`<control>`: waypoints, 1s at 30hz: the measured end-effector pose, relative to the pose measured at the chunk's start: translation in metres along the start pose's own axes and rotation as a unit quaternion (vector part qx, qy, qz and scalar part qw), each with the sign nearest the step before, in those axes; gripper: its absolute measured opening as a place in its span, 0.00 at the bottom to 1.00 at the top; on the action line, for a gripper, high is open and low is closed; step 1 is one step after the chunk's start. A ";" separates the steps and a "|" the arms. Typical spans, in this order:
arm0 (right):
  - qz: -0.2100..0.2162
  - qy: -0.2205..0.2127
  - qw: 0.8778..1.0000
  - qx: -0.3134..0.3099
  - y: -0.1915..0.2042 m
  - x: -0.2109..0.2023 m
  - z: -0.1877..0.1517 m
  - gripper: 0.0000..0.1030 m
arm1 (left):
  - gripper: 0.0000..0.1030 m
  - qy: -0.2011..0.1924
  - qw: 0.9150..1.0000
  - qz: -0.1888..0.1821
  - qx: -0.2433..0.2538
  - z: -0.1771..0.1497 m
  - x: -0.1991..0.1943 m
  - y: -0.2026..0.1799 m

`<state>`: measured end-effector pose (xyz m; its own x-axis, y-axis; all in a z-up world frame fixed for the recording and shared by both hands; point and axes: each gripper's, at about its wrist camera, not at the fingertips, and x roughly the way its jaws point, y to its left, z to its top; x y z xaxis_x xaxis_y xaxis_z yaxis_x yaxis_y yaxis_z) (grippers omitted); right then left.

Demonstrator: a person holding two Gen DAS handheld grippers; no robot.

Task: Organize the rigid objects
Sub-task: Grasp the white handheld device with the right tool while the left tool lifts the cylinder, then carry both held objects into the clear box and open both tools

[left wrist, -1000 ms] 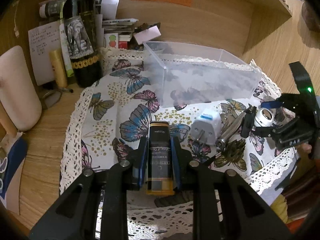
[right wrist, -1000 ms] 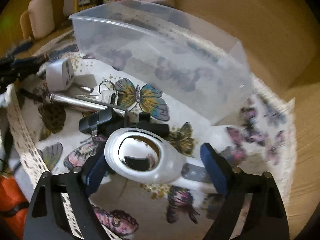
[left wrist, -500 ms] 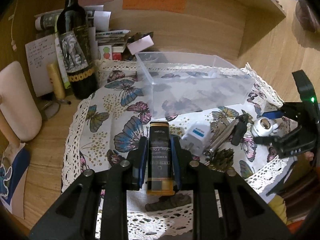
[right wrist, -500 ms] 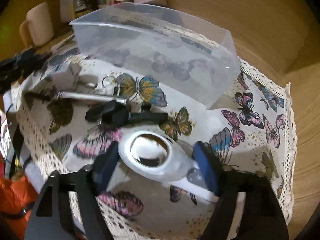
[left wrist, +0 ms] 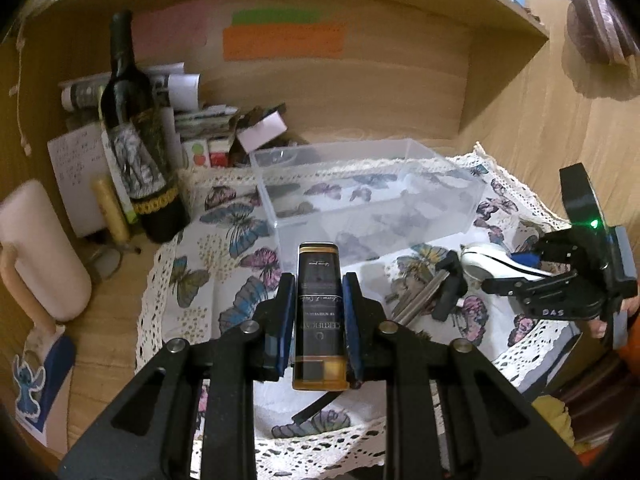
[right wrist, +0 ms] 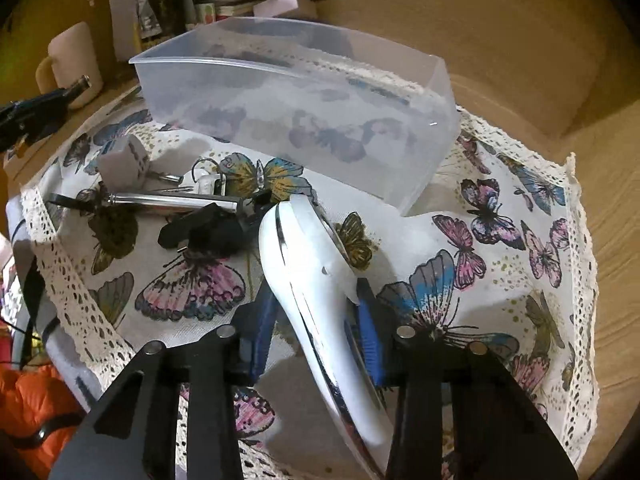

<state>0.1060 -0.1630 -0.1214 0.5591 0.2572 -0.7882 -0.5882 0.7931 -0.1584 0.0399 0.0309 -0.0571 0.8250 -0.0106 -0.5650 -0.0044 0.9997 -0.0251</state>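
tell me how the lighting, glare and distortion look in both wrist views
Left wrist view: dim warm light, fisheye bending the shelf edges, dark vignette corners, clear bin washed hazy. Right wrist view: strong glare on the white mirror, its chrome rim streaked, the butterfly cloth sharp and the background clutter dark.

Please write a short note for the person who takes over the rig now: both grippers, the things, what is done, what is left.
Left gripper: shut on the dark bottle, above the cloth.
Right gripper: jaws closing on the white mirror, now between the pads.
Clear bin: nothing inside yet.
Left on the cloth: plug adapter, metal rod, keys, black clip.
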 end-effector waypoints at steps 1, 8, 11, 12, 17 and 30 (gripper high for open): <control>-0.007 -0.006 1.000 0.008 -0.001 -0.001 -0.001 0.33 | 0.22 -0.004 1.000 0.002 0.003 0.003 -0.001 -0.002; -0.024 -0.091 0.994 0.054 -0.020 -0.047 0.003 0.33 | 0.22 -0.021 1.000 0.009 0.011 0.030 0.002 -0.009; -0.025 -0.127 0.989 0.066 -0.030 -0.065 0.016 0.33 | 0.22 -0.029 1.000 0.005 0.009 0.046 0.004 -0.008; -0.023 -0.137 0.988 0.071 -0.033 -0.068 0.020 0.33 | 0.22 -0.031 0.999 0.002 0.008 0.051 0.005 -0.007; -0.027 -0.187 0.978 0.083 -0.041 -0.087 0.051 0.33 | 0.22 -0.036 0.999 -0.005 0.001 0.077 0.015 -0.001; -0.012 -0.178 0.982 0.057 -0.044 -0.039 0.140 0.33 | 0.22 0.023 1.000 -0.017 -0.012 0.111 0.088 0.015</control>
<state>0.1923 -0.1307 -0.0008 0.7531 0.3988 -0.5232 -0.5146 0.8526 -0.0908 0.1753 0.0480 -0.0161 0.7982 -0.0469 -0.6006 0.0099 0.9979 -0.0648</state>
